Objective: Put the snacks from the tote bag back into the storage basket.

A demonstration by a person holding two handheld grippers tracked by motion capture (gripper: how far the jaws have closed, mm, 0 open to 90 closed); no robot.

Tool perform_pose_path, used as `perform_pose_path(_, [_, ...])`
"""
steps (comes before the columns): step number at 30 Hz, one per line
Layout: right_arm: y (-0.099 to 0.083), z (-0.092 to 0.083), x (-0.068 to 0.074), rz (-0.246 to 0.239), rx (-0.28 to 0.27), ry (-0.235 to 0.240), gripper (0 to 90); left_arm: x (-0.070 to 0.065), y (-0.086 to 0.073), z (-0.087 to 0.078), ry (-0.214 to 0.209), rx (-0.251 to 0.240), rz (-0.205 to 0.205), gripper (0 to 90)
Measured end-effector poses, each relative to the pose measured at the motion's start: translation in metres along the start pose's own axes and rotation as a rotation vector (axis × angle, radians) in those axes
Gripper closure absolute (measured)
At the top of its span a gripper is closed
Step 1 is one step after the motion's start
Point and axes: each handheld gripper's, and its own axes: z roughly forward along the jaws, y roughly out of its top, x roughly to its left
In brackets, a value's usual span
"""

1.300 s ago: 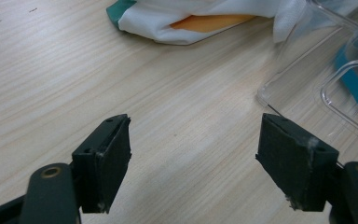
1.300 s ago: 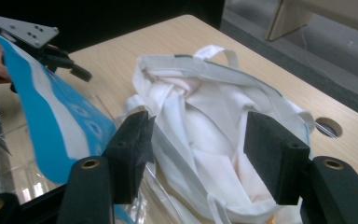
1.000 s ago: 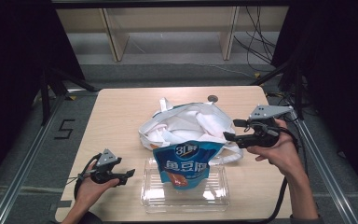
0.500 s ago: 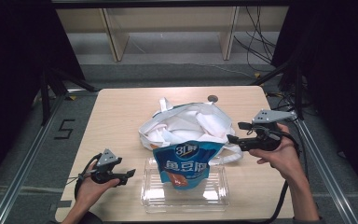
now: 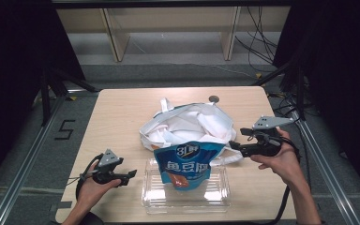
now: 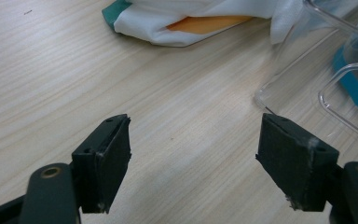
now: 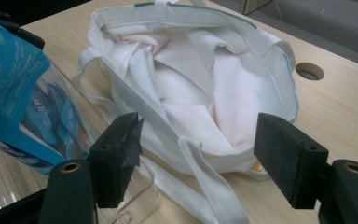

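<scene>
Pale wooden desk: white tote bag lies at centre, blue snack pouch at its 6 o'clock. Right gripper, lowered to the bag's 3 o'clock, has its fingers just widened, empty; a grasp is judged imminent. Left gripper rests wide.

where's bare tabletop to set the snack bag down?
Free: the left strip of the table, between its left edge and the white cloth bag, and the far right corner past the round hole. Crowded: the near middle, where the blue snack bag stands in the clear tray against the cloth bag.
</scene>
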Motion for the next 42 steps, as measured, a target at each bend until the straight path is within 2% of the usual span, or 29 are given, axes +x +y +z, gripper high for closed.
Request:
perform_pose_path(1, [-0.003,0.000,0.002,0.027,0.018,0.005,31.0,0.000,0.000,0.000,0.000,0.002,-0.011,24.8])
perform_pose_path(2, [-0.005,0.001,0.001,0.019,0.023,0.004,31.0,-0.001,-0.001,0.000,-0.002,-0.007,-0.034,24.8])
perform_pose_path(3, [-0.005,0.001,0.001,0.019,0.023,0.004,31.0,0.000,-0.001,-0.001,-0.001,0.000,-0.026,24.8])
perform_pose_path(4, [-0.007,0.001,0.002,0.026,0.021,0.001,30.9,-0.001,-0.001,0.000,0.003,-0.015,-0.036,24.8])
perform_pose_path(5, [-0.009,0.002,0.001,0.003,0.017,0.002,30.6,-0.001,-0.001,0.000,0.009,-0.013,-0.032,24.8])
perform_pose_path(6, [-0.011,0.001,0.002,0.028,0.034,-0.003,30.2,-0.001,0.000,0.000,0.005,-0.008,-0.027,24.8])
perform_pose_path(8, [-0.015,0.002,0.002,0.032,0.026,-0.011,29.3,-0.002,-0.001,0.000,-0.001,-0.010,-0.027,24.8])
perform_pose_path(9, [-0.016,0.000,0.002,0.044,0.035,-0.017,28.5,-0.001,0.000,-0.001,-0.003,-0.001,-0.010,24.8])
perform_pose_path(10, [-0.019,0.001,0.001,0.049,0.021,-0.031,28.1,-0.001,0.000,-0.001,-0.002,-0.004,-0.005,24.8])
perform_pose_path(12, [-0.023,0.002,0.001,0.066,0.031,-0.035,26.9,0.000,-0.001,-0.001,-0.001,-0.011,-0.007,24.8])
perform_pose_path(13, [-0.028,0.005,0.000,0.053,0.043,-0.045,25.9,-0.002,-0.001,0.000,0.002,-0.020,-0.021,24.8])
perform_pose_path(14, [-0.028,0.005,0.000,0.053,0.043,-0.045,25.9,-0.002,-0.001,0.000,0.002,-0.020,-0.021,24.8])
perform_pose_path(15, [-0.030,0.005,0.002,0.073,0.061,-0.041,26.0,-0.002,-0.001,-0.001,0.000,-0.013,-0.019,24.8])
perform_pose_path(16, [-0.032,0.005,0.001,0.057,0.066,-0.042,26.0,-0.002,-0.001,-0.001,-0.006,-0.004,-0.017,24.8])
perform_pose_path(19, [-0.036,0.005,0.004,0.065,0.080,-0.041,25.9,-0.002,-0.001,-0.001,-0.002,-0.009,-0.014,24.8])
perform_pose_path(22, [-0.039,0.004,0.009,0.076,0.078,-0.053,25.7,0.000,-0.001,-0.003,0.002,-0.002,0.005,24.8])
perform_pose_path(23, [-0.039,0.004,0.009,0.076,0.078,-0.053,25.7,-0.001,-0.002,-0.002,0.005,-0.012,-0.006,24.8])
perform_pose_path(24, [-0.041,0.004,0.007,0.053,0.074,-0.058,25.2,-0.001,-0.002,-0.002,0.007,-0.012,-0.014,24.8])
perform_pose_path(25, [-0.042,0.004,0.010,0.077,0.075,-0.059,25.0,-0.001,-0.002,-0.001,0.005,-0.011,-0.022,24.8])
perform_pose_path(27, [-0.045,0.005,0.009,0.059,0.079,-0.062,24.7,0.000,-0.001,-0.003,0.000,0.004,0.011,24.8])
perform_pose_path(29, [-0.047,0.005,0.009,0.065,0.098,-0.059,24.4,-0.001,-0.002,-0.002,0.002,-0.003,0.006,24.8])
perform_pose_path(32, [-0.053,0.008,0.010,0.074,0.095,-0.067,24.4,-0.002,-0.002,-0.001,0.004,-0.018,-0.009,24.7])
perform_pose_path(33, [-0.054,0.007,0.010,0.090,0.108,-0.064,24.4,-0.002,-0.002,-0.001,0.003,-0.017,-0.008,24.7])
perform_pose_path(38, [-0.065,0.011,0.008,0.068,0.106,-0.072,24.4,0.000,-0.002,-0.002,0.004,-0.003,0.004,24.8])
perform_pose_path(39, [-0.067,0.011,0.009,0.086,0.116,-0.077,24.4,0.000,-0.002,-0.002,0.003,-0.004,0.003,24.7])
perform_pose_path(42, [-0.076,0.013,0.009,0.100,0.107,-0.091,24.4,-0.001,-0.002,-0.002,0.004,-0.003,0.003,24.7])
